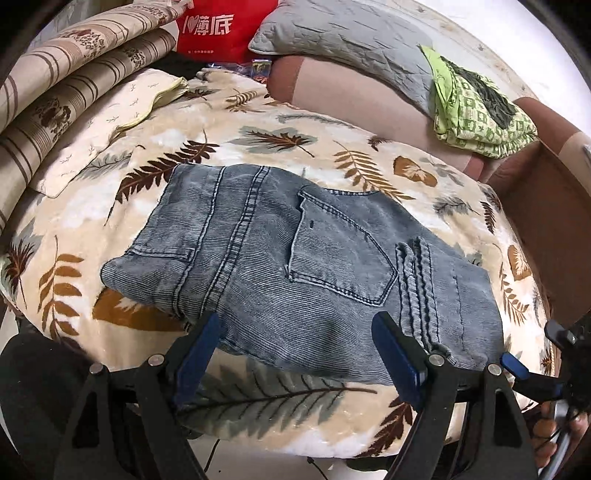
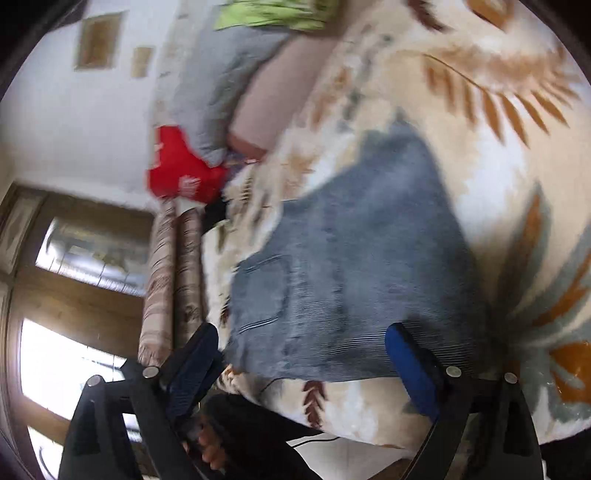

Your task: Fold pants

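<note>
1. The pants (image 1: 295, 266) are washed blue-grey cloth with a fine ribbed, corduroy-like weave and raised stitched seams; matt.
2. The blanket (image 1: 258, 122) under them is plush, fuzzy fleece with a faint sheen and a printed leaf pattern.
3. The left gripper (image 1: 295, 354) has matt black plastic arms, blue ridged finger pads (image 1: 397, 354) and small shiny metal pins.
4. The grey pillow (image 1: 340, 40) at the blanket's far edge is quilted cloth, matt.
5. The red bag (image 1: 218, 26) looks like smooth, non-woven fabric.
6. The door frame (image 2: 74, 295) in the right wrist view is brown wood, blurred.

Leaf-print blanket (image 1: 295, 147) covers bed; bright window (image 2: 55, 365).
</note>
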### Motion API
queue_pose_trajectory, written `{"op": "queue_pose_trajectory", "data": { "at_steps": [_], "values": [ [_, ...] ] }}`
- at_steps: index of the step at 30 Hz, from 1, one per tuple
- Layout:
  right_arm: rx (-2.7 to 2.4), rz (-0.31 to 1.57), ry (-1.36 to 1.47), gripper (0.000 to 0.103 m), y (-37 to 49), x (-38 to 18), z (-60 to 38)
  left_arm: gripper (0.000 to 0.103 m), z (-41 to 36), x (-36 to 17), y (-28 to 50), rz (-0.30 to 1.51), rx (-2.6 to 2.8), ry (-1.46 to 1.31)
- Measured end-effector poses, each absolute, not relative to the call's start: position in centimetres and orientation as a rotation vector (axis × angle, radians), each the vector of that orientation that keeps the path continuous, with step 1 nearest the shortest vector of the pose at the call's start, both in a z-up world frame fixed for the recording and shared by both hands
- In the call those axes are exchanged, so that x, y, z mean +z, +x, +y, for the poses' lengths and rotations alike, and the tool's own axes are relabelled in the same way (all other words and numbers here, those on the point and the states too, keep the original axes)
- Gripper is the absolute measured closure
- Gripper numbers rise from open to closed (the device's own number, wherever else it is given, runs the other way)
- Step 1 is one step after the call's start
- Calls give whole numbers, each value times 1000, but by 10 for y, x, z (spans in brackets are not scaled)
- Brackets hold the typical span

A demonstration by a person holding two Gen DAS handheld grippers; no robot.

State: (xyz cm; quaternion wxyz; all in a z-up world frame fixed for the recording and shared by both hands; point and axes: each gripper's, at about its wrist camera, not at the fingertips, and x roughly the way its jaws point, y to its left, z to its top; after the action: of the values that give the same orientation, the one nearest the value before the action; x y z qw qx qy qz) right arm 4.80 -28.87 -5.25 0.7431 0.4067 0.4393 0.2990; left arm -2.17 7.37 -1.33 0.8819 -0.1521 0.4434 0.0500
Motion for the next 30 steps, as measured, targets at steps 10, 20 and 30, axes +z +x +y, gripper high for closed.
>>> {"op": "queue_pose_trajectory", "data": {
  "at_steps": [10, 20, 30],
  "values": [
    [652, 938, 869, 6, 47, -59, -297, 19, 52, -4, -16, 927, 70, -276],
    [597, 1010, 845, 7, 52, -74, -294, 19, 58, -5, -17, 914, 61, -315],
    [492, 1084, 714, 8, 56, -65, -275, 19, 71, -17, -11, 896, -5, -407]
  ]
}}
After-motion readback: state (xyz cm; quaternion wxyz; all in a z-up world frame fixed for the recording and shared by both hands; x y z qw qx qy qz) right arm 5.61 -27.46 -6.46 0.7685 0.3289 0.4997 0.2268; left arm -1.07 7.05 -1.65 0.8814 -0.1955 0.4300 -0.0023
